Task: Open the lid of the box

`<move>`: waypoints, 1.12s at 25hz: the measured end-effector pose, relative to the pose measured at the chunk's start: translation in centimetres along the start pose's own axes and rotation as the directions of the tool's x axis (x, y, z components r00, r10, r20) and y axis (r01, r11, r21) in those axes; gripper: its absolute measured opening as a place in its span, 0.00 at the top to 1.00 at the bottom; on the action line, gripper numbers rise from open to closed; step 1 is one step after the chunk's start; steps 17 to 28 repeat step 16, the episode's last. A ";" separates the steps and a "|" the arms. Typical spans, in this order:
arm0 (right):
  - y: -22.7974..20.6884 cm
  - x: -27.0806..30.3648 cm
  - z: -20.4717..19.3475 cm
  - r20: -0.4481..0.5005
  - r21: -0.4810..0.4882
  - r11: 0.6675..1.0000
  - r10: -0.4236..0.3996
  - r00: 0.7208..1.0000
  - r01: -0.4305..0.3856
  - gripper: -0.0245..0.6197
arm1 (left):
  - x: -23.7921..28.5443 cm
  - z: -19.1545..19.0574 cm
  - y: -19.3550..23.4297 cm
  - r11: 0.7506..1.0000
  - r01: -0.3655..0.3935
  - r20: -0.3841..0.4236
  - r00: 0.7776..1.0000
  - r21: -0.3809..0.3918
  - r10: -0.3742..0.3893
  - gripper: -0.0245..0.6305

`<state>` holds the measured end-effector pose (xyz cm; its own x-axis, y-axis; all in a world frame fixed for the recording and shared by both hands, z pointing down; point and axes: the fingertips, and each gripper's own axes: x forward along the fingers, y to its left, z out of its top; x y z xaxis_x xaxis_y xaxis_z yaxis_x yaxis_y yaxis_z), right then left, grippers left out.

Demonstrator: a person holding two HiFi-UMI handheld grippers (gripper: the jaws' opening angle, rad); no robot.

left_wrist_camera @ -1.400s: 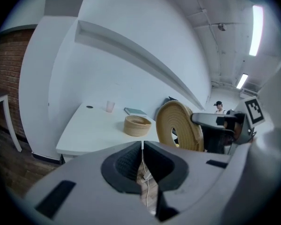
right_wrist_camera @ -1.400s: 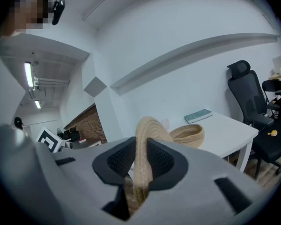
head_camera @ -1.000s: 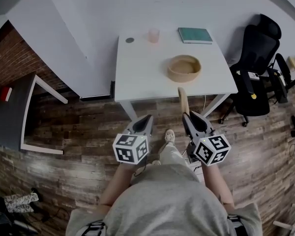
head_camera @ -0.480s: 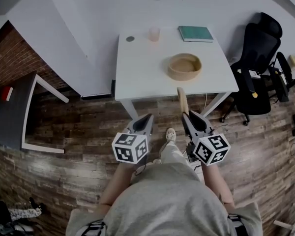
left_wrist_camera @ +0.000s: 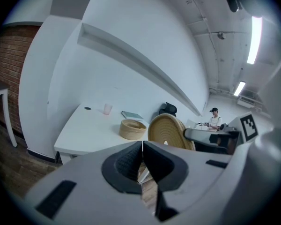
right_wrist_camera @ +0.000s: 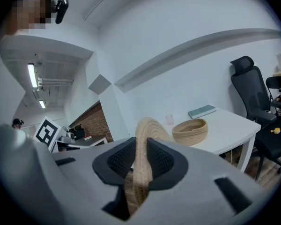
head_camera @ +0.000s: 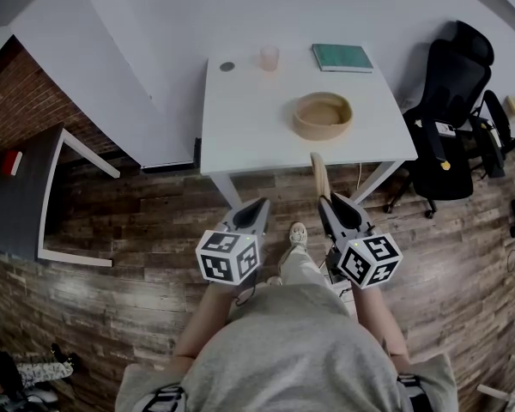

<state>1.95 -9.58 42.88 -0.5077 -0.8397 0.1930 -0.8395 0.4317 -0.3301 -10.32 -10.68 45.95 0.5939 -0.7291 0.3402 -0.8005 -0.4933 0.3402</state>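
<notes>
1. Wood-plank floor (head_camera: 112,256): lies below both sets of jaws. The person stands on it, back from the desk.
2. White rectangular desk (head_camera: 240,127): ahead of both jaws and apart from them, with its near edge just past the tips in the head view.
3. Black office chair (head_camera: 451,93): ahead and to the right of the right jaws, beside the desk. It does not block the way to the desk top.
4. Left gripper (left_wrist_camera: 142,146): its jaws are pressed together with nothing between them. It is held beside the right gripper (right_wrist_camera: 141,161).
5. Flat round woven straw lid (right_wrist_camera: 143,144): the right jaws pinch its rim. It stands on edge, rising up and forward out of them.
6. Round tan woven straw box (head_camera: 322,117): on the desk ahead of the right jaws, well apart from them, its top uncovered.
   - The lid looks already off, so the opening seems done.
   - The likely next move is carrying the lid forward, laying it flat on bare desk to the left of the box, then spreading the right jaws.
7. Teal book (head_camera: 341,58): far beyond the box, at the desk's back edge.
8. Pale pink cup (head_camera: 269,59): far ahead, between the two jaws' lines, at the back edge.
9. Small dark disc (head_camera: 227,68): beyond the left jaws, near the back corner. None of these three crowds the free space.
</notes>
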 end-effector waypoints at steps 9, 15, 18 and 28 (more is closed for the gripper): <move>-0.3 0.1 0.0 -0.002 0.006 1.000 0.000 1.000 0.000 0.85 | 0.3 0.0 -0.1 1.000 0.001 -0.002 1.000 -0.009 -0.001 0.94; -0.2 -0.1 0.0 0.002 0.006 1.000 -0.003 1.000 0.003 0.85 | 0.1 0.0 -0.2 1.000 0.003 -0.001 1.000 -0.006 -0.003 0.94; -0.2 -0.1 0.1 0.002 0.006 1.000 -0.003 1.000 0.003 0.85 | 0.1 0.0 -0.2 1.000 0.003 -0.001 1.000 -0.005 -0.003 0.94; -0.2 -0.1 0.1 0.002 0.006 1.000 -0.003 1.000 0.003 0.85 | 0.1 0.0 -0.2 1.000 0.003 -0.001 1.000 -0.005 -0.003 0.94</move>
